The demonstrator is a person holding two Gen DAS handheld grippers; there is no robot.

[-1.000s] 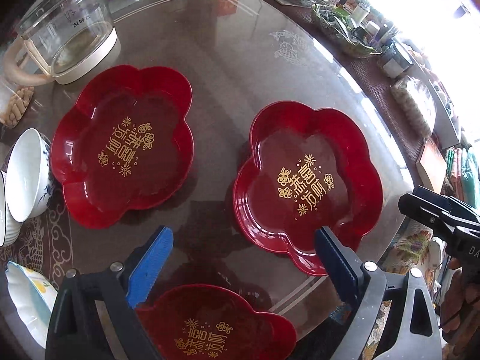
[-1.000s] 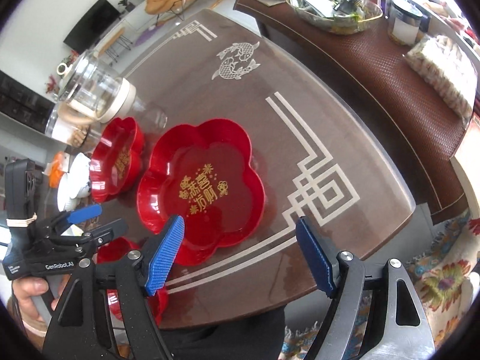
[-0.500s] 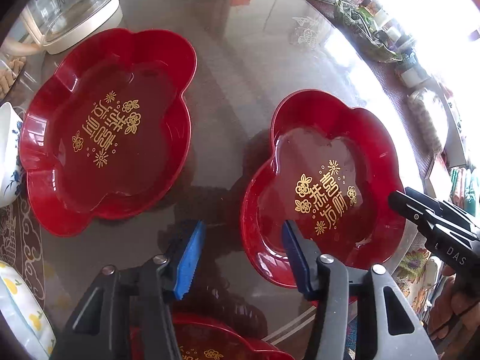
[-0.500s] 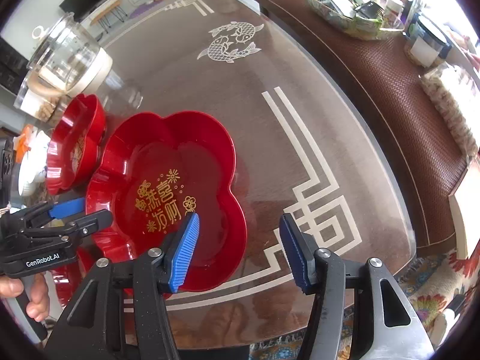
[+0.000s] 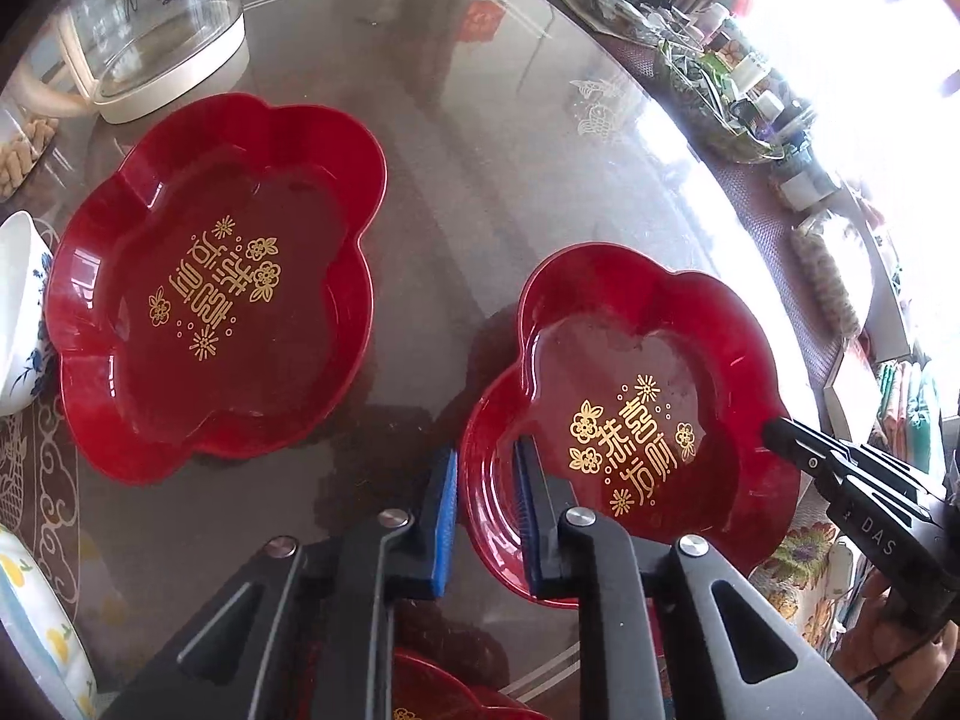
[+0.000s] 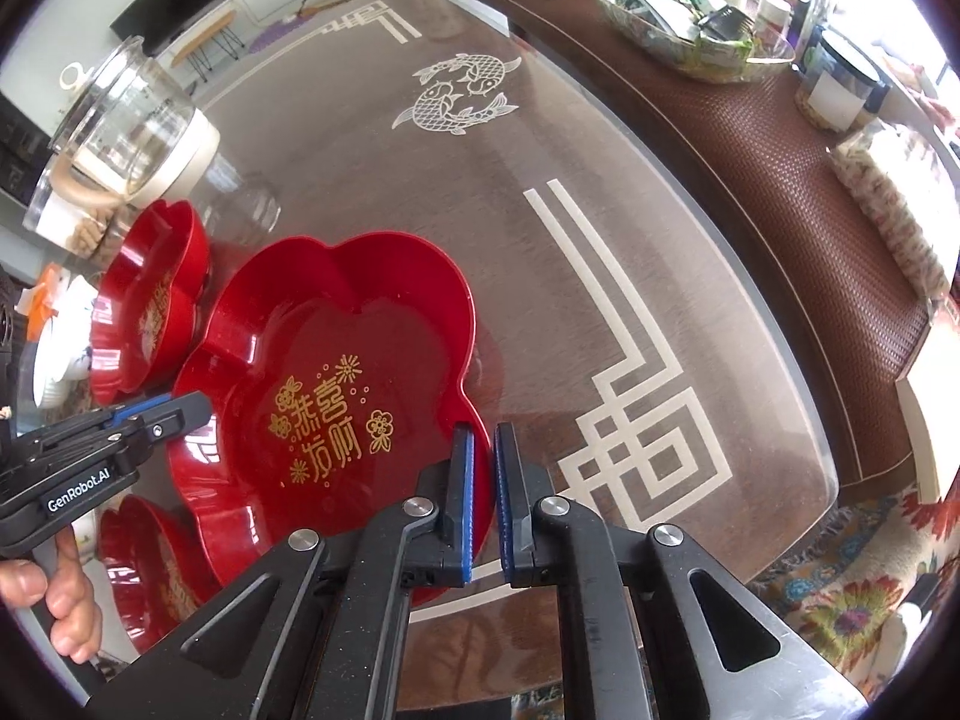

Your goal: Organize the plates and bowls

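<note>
**Two hand-held grippers close on one red plate**

A glass-topped table [image 6: 600,252] carries three red flower-shaped plates with gold lettering. The nearest middle plate [image 5: 636,414] sits close to the table's near edge. The left hand-held gripper [image 5: 485,516] straddles this plate's left rim, one pad outside and one inside, narrowed nearly onto it. The right hand-held gripper [image 6: 483,498] straddles the opposite rim, its blue pads almost together with the rim between them. Whether either has fully clamped is hard to tell.

A second red plate [image 5: 216,288] lies apart, toward the far left, near a glass pot [image 5: 162,30]. A third red plate [image 6: 150,564] lies at the near edge, mostly cut off. A white bowl [image 5: 18,312] with blue markings stands at the left edge, only partly seen.

Judging from this, sorting has barely begun: no plates are stacked, and the bowls look untouched. Other dishes at the left edge are too cropped to identify.
</note>
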